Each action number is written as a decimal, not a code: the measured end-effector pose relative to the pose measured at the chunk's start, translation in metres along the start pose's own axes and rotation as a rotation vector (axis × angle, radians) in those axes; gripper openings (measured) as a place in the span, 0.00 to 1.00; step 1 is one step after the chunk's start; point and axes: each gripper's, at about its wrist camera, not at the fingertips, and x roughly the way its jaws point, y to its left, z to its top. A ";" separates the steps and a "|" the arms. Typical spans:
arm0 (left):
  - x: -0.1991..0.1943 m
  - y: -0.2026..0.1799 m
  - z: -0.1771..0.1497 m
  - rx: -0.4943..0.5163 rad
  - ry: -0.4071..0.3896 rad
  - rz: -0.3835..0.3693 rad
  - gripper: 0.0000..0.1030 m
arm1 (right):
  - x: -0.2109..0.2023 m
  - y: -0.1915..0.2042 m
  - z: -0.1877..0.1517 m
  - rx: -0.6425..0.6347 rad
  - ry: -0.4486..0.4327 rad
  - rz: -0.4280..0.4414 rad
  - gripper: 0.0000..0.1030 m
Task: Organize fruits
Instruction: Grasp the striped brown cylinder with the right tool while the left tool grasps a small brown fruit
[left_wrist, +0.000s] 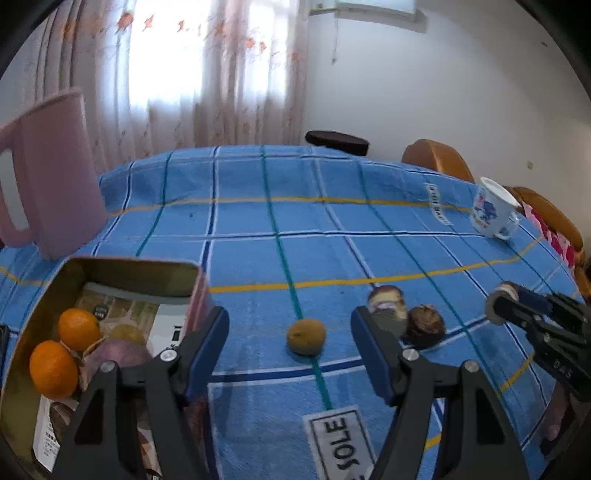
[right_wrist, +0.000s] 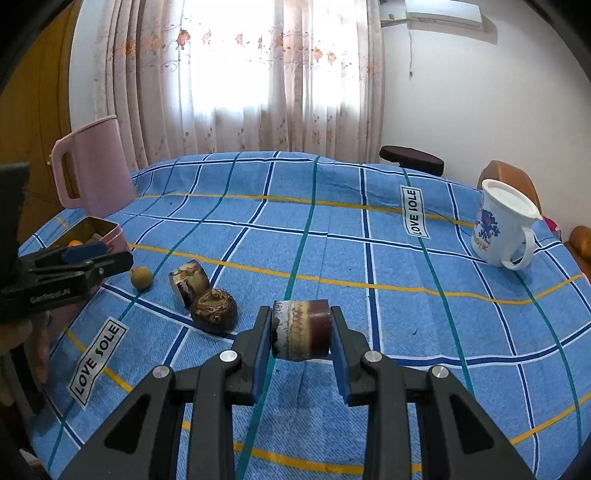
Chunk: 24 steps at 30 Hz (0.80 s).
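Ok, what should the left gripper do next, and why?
Probably ease the left gripper forward and down around the small brown fruit. The gripper is open and empty, the fruit lies on the cloth just ahead between its fingers, and the tin of oranges sits close beside.

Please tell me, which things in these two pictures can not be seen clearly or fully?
- Tin: in the left wrist view the left claw covers its lower contents; besides two oranges, the other fruits are unclear.
- Same tin in the right wrist view: too small, mostly behind the left claw.
- Cut fruit piece: left wrist view, partly behind a finger.
- Pitcher: cut off by the left edge.
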 end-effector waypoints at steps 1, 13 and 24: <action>-0.001 -0.007 -0.001 0.027 0.001 -0.007 0.68 | 0.000 0.000 0.000 -0.002 0.001 -0.001 0.30; 0.040 -0.011 0.001 0.024 0.182 -0.051 0.39 | -0.001 0.001 -0.001 -0.003 -0.006 0.002 0.30; 0.019 -0.012 -0.002 0.016 0.111 -0.110 0.27 | -0.012 0.002 -0.002 -0.010 -0.060 0.021 0.30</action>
